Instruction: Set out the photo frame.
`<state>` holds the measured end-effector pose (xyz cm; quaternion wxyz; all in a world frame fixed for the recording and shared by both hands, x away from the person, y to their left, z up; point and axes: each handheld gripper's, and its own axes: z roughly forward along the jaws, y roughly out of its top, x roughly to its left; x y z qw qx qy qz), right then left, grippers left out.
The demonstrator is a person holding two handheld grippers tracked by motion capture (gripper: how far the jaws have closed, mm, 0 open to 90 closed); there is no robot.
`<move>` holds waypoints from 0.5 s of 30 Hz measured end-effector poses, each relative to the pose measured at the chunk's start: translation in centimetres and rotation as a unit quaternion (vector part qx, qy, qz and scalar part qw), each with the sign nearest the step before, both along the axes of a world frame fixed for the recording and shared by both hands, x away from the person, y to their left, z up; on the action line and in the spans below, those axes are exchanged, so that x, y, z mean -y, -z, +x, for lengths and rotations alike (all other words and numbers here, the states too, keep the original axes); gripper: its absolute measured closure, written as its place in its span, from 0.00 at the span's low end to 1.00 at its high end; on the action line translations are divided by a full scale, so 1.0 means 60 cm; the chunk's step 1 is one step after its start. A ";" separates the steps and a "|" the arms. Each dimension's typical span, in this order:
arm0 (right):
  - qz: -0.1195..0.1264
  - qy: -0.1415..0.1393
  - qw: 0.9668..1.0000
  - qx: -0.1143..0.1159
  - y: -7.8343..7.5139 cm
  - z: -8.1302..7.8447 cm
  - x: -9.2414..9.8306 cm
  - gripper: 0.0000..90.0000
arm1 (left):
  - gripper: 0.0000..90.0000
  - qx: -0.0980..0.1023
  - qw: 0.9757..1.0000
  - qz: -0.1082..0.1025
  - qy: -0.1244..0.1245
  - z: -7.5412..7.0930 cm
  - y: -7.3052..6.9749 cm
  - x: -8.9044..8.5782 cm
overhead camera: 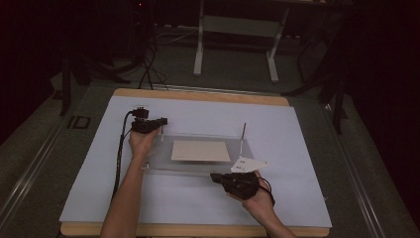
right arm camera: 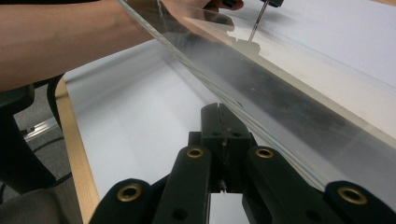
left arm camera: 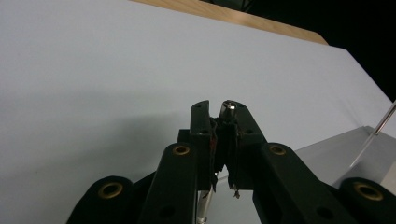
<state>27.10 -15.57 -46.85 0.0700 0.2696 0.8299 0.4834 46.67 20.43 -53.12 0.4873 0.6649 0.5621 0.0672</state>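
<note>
While the clear plate sits on its posts, the work looks mid-way:
High view, progress: clear plate (overhead camera: 198, 166) lies over a tan sheet (overhead camera: 201, 150) in the middle of the white sheet (overhead camera: 99, 178) that covers the table (overhead camera: 198, 95); thin posts stand at the plate's far corners, one at the far right corner (overhead camera: 243, 134); the corner fasteners seem partly handled, the rest left to do
High view, hands: left gripper (overhead camera: 157, 122) is at the plate's far left corner, forearm reaching straight forward; right gripper (overhead camera: 216, 177) sits at the plate's near edge toward its right corner, wrist bent inward
Left gripper view: jaws pinch a small metal screw (left arm camera: 228, 108) upright between their tips, above the white sheet; another post (left arm camera: 383, 120) rises from the plate at the right
Right gripper view: jaws pressed together with nothing visible between them, tips just beside the plate's near edge (right arm camera: 261, 126); the other forearm (right arm camera: 65, 42) crosses the top
</note>
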 end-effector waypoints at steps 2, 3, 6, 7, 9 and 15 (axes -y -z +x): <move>0.000 0.001 1.000 0.000 -0.001 0.000 0.000 1.00 | 0.91 0.001 1.000 0.002 0.002 0.001 0.000 0.000; 0.001 0.001 1.000 0.000 -0.002 0.000 0.000 1.00 | 0.91 0.002 1.000 0.006 0.004 0.001 -0.001 0.000; 0.001 0.002 1.000 0.001 -0.004 0.002 0.000 1.00 | 0.91 0.017 0.999 0.027 0.008 -0.001 -0.002 0.002; 0.001 0.002 1.000 0.000 -0.005 0.002 0.000 1.00 | 0.90 0.021 0.999 0.031 0.009 -0.002 -0.002 0.003; 0.000 0.001 1.000 0.000 -0.006 0.002 0.000 1.00 | 0.88 0.024 0.999 0.032 0.012 -0.002 -0.002 0.002; 0.002 0.002 1.000 0.001 -0.008 0.004 0.000 1.00 | 0.81 0.035 0.998 0.055 0.025 -0.007 -0.008 0.003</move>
